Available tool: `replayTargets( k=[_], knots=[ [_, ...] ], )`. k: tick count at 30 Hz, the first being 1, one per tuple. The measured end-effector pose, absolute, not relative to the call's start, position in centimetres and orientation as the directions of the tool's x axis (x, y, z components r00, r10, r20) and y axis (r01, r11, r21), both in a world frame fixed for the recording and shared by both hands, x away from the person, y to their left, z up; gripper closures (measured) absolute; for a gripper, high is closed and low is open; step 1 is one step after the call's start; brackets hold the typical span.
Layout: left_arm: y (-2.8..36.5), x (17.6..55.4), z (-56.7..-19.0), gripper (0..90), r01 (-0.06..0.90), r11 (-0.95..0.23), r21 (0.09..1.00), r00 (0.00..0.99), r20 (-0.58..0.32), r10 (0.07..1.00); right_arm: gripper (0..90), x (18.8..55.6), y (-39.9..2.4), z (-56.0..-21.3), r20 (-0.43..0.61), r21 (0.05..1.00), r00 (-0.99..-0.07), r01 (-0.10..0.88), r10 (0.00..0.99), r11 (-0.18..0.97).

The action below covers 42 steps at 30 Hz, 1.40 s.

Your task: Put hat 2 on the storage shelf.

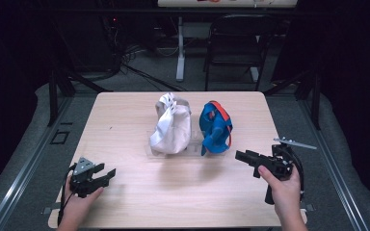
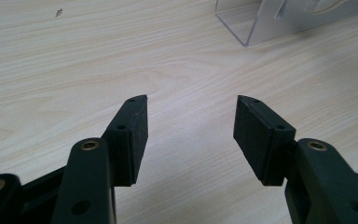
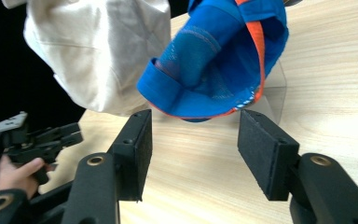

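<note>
Resting low on the near left part of the pale wooden worktop [image 1: 125, 192], the left tongs [image 1: 107, 174] sit in the person's left hand [image 1: 77, 204] with the jaws spread wide and nothing between them; the left gripper view shows only bare wood grain in the gap of the left tongs [image 2: 191, 114]. Across from it, the right hand [image 1: 283, 187] holds the right tongs [image 1: 239, 155] above the near right part of the worktop, pointed toward the middle, and the right gripper view shows the right tongs [image 3: 195, 122] spread as well, empty, aimed at the blue cap. At the centre of the worktop stand two caps side by side on a clear plastic stand [image 1: 150, 147]: a white cap [image 1: 172, 126] on the left and a blue cap [image 1: 214, 129] with an orange strap on the right, close together. In the right gripper view the blue cap [image 3: 214, 56] hangs just beyond the jaw tips, its open underside facing the camera, with the white cap [image 3: 98, 51] beside it. A corner of the clear stand [image 2: 256, 23] shows at the top of the left gripper view. A dark chair [image 1: 233, 43] stands on the floor behind the worktop.
</note>
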State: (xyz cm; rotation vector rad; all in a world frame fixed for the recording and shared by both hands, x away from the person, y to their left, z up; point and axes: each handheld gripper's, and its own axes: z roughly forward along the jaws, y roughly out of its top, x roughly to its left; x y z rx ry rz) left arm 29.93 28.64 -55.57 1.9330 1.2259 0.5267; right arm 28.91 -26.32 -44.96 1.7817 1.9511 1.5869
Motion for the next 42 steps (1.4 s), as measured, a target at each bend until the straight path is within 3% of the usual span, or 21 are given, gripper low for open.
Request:
replayTargets(
  k=[5,10,19,27,34,42],
  knots=[
    [28.6,29.9,-55.5,45.5,0.577,-0.251,0.777,0.459,-0.055,0.887,48.4,28.3,-25.5,-47.5,0.573,0.661,-0.330,0.728,0.751,-0.184],
    [28.6,30.0,-55.7,45.5,0.576,-0.248,0.779,0.463,-0.060,0.885,50.5,27.6,-25.2,-49.4,0.537,0.697,-0.337,0.694,0.773,-0.181],
    [28.6,30.1,-55.7,45.5,0.579,-0.255,0.775,0.467,-0.058,0.882,48.0,27.2,-24.7,-52.7,0.532,0.704,-0.368,0.693,0.762,-0.157],
    [28.5,30.4,-56.0,45.5,0.579,-0.255,0.774,0.469,-0.061,0.881,47.5,27.8,-24.1,-54.4,0.542,0.685,-0.347,0.710,0.765,-0.163],
    [28.2,30.5,-56.0,45.3,0.578,-0.262,0.773,0.476,-0.059,0.877,52.0,28.1,-23.4,-55.3,0.471,0.691,-0.361,0.718,0.805,-0.083],
    [27.7,30.9,-56.1,45.0,0.581,-0.271,0.768,0.496,-0.070,0.866,51.5,28.0,-24.6,-55.6,0.529,0.660,-0.330,0.739,0.782,-0.135]
  ],
)
